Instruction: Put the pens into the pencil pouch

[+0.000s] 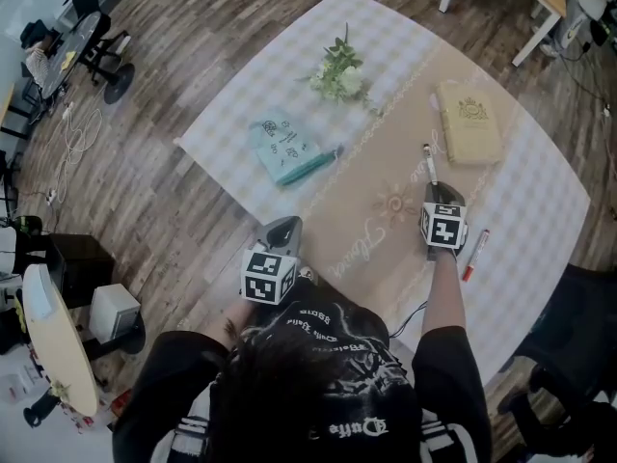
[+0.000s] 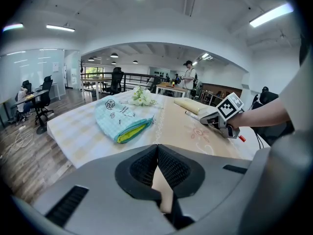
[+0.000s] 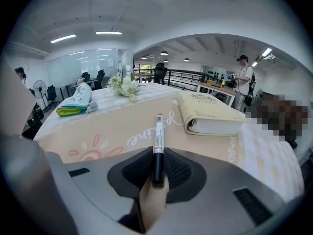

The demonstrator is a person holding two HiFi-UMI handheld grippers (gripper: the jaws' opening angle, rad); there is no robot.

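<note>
— Starting with the pens, where do we find them?

— We have the black-capped pen [image 3: 157, 146] right of centre in the head view. It lies on the tan runner [image 1: 381, 196], its far end pointing up the frame toward the cream book [image 1: 468, 121]. The red-capped pen [image 1: 474, 254] lies on the checked part of the table [image 1: 540, 201], at the lower right, just beside our right hand.

— And our right gripper [image 3: 157, 168]?

— We see it closed on the black cap end, with a pad touching each side. The white barrel sticks out ahead of the jaws.

— Where do we put the pouch [image 1: 287, 149]?

— Up and left of centre in the head view, well apart from both pens. It is teal with small drawings. In the left gripper view we can see its mouth gaping, with yellow-green lining showing.

— What about our left gripper [image 2: 157, 151]?

— Its jaws are pressed together with nothing between them. In the head view it sits at lower centre-left, by the table's near edge.

— Anything else around?

— We see white flowers [image 1: 339, 70] near the top centre, beyond the pouch. The book is closed.
</note>
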